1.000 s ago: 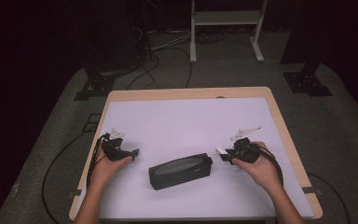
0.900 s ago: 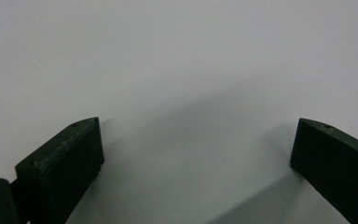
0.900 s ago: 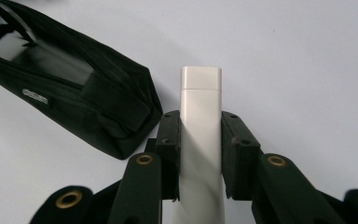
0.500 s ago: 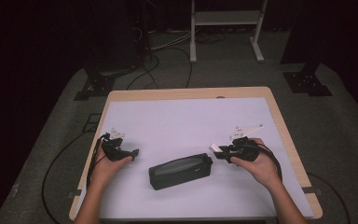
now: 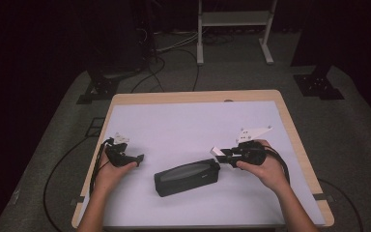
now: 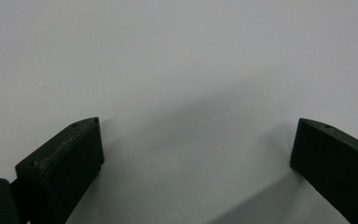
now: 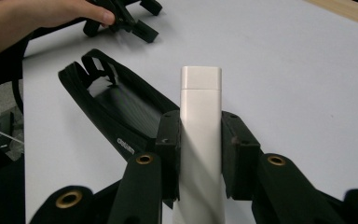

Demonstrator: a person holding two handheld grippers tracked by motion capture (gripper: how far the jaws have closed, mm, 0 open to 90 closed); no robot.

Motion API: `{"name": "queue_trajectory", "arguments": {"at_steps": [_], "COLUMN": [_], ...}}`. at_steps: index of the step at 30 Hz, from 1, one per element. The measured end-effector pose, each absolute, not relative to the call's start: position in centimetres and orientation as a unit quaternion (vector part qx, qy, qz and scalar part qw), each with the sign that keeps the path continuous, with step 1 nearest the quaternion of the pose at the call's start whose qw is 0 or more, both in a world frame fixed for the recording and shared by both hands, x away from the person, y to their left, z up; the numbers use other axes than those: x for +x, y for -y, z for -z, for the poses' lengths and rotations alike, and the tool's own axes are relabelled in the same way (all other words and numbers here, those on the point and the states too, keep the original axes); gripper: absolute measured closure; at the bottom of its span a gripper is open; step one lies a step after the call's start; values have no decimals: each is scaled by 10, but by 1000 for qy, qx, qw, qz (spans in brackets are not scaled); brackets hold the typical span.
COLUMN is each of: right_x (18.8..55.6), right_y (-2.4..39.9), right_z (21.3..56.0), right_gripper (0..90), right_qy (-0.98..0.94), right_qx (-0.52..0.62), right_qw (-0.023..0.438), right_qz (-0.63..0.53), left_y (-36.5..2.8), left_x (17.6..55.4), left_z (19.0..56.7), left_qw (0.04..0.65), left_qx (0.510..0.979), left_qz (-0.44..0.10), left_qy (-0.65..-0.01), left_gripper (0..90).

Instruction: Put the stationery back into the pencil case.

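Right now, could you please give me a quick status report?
Right claw shut on white bar, beside black pouch. Left claw open, empty, over table. Nothing in the way.

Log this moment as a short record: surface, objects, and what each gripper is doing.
surface: table with a white top and a wooden edge
pouch: black zip pouch lying flat near the front middle, unheld
white item: white rectangular bar, clamped upright between the jaws in the right gripper view
right gripper: shut on the bar, just beside the pouch's right end
left gripper: jaws wide apart, nothing between them, over bare tabletop to the left of the pouch
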State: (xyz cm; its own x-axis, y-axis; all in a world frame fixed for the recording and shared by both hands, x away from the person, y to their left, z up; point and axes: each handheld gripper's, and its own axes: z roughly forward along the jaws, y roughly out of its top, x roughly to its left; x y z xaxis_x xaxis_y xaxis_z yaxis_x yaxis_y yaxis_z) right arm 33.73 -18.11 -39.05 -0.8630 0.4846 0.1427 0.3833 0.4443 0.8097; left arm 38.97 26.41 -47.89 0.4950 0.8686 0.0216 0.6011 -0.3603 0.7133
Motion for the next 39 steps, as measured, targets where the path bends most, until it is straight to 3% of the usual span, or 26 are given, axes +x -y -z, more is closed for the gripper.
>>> {"name": "queue_trajectory", "arguments": {"at_steps": [39], "right_x": [352], "right_y": [89], "right_z": [388], "right_gripper": [702], "right_qy": [-875], "right_qx": [119], "right_qw": [7], "right_qz": [-470], "left_y": [-264], "left_x": [390], "left_z": [479], "left_qw": [329], "left_qx": [800], "left_qz": [-202], "left_qy": [-459], "left_gripper": [16]}}
